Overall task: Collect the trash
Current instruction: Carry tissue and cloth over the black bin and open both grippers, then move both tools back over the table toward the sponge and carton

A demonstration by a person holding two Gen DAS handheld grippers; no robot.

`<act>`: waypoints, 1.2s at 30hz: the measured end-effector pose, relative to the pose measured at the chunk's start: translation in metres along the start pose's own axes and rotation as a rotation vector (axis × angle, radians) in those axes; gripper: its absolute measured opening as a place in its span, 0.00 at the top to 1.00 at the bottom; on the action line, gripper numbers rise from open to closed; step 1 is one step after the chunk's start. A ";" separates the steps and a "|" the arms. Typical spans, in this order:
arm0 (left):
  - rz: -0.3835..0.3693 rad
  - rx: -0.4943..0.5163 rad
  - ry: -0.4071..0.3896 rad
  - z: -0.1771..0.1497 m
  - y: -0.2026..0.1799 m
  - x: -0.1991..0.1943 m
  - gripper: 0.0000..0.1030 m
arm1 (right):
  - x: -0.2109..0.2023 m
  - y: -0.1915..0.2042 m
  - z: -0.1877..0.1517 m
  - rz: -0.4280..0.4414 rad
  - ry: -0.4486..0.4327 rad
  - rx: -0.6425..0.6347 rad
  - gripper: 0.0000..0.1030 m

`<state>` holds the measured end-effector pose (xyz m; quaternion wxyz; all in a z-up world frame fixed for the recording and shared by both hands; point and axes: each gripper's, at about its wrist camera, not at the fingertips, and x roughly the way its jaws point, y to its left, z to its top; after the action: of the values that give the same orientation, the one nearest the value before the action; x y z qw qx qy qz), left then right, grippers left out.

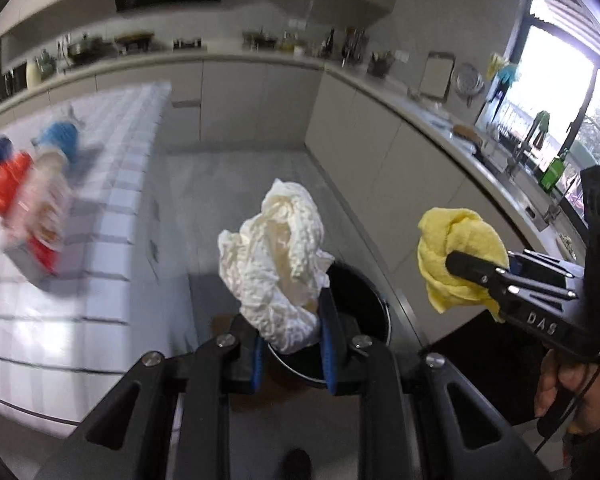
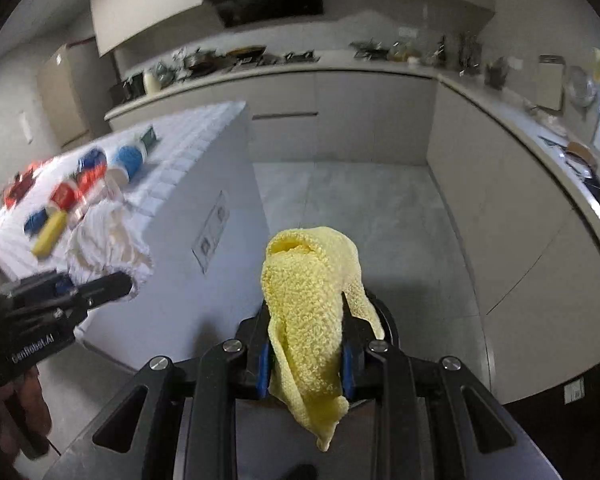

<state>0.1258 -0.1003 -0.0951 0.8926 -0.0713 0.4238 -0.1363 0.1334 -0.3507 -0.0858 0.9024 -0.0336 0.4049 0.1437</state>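
Note:
My left gripper [image 1: 290, 320] is shut on a crumpled white paper towel [image 1: 274, 256], held up over the floor. Just behind and below it stands a round black bin [image 1: 360, 300], partly hidden by the towel. To the right in the left wrist view, my right gripper [image 1: 456, 268] is shut on a yellow cloth [image 1: 456, 240]. The right wrist view shows that yellow cloth [image 2: 308, 304] pinched between the blue-padded fingers, with the black bin's rim [image 2: 388, 320] behind it. The left gripper [image 2: 116, 286] and its white towel [image 2: 108, 248] appear at the left there.
A table with a checked white cloth [image 1: 80, 280] at the left carries several blurred packets and cups [image 2: 88, 180]. A long kitchen counter [image 1: 440, 120] with a sink runs along the back and right. Grey floor tiles [image 2: 360, 208] lie between table and cabinets. A hand [image 1: 572, 392] grips the right tool.

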 end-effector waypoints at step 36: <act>0.219 -0.160 0.178 -0.030 -0.016 0.100 0.04 | 0.136 -0.093 -0.017 0.007 0.173 -0.028 0.00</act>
<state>0.1598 -0.1466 -0.1835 0.8525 -0.0831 0.5160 -0.0097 0.2342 -0.4112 -0.2030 0.8630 -0.0572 0.4793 0.1492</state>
